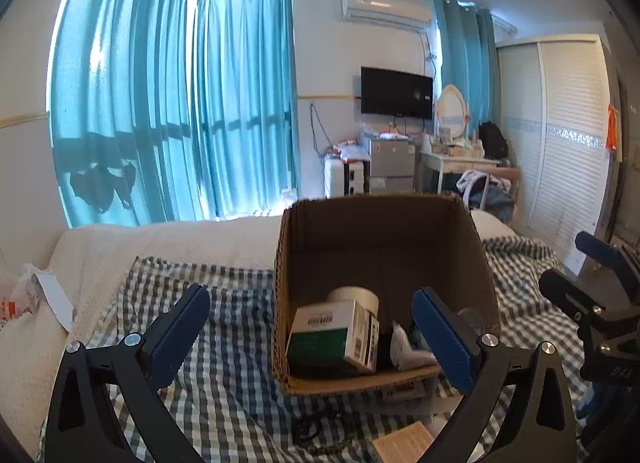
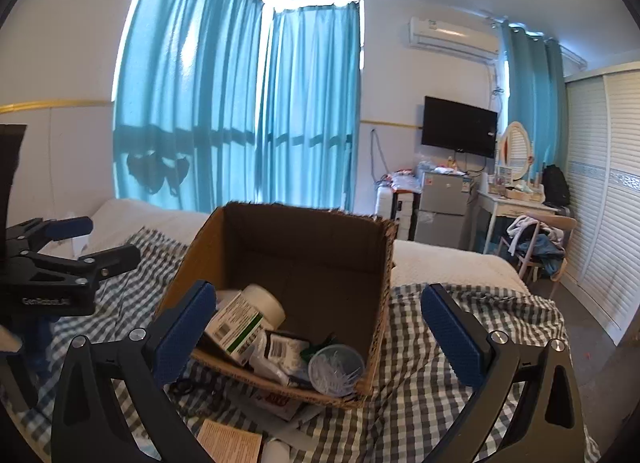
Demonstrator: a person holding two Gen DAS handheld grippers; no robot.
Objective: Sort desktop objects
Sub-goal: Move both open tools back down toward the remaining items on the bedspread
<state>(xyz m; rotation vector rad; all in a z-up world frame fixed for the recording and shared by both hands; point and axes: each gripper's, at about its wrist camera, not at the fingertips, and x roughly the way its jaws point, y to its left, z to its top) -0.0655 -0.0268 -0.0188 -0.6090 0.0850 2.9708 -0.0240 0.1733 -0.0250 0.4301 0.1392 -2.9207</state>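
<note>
Cardboard box (image 1: 384, 247) holds labelled cartons | left tool (image 1: 316, 327) wide, "GenRobot.AI" | right tool (image 2: 320, 331) wide

Daylight glows through teal curtains (image 1: 172, 103) far left; wall-mounted television (image 1: 396, 93) beyond; white louvred wardrobe (image 1: 560, 135) right; checked bedspread (image 1: 224, 327) near.

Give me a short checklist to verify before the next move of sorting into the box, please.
1. Left claw open and empty: ok.
2. Right claw open and empty: ok.
3. Box upright, top open: ok.
4. Room left in the box above the green carton and the clear tub: ok.
5. Items still outside: not ok, a tan booklet and a black cord lie on the checked cloth in front.
6. Which item comes next: cannot tell.
</note>
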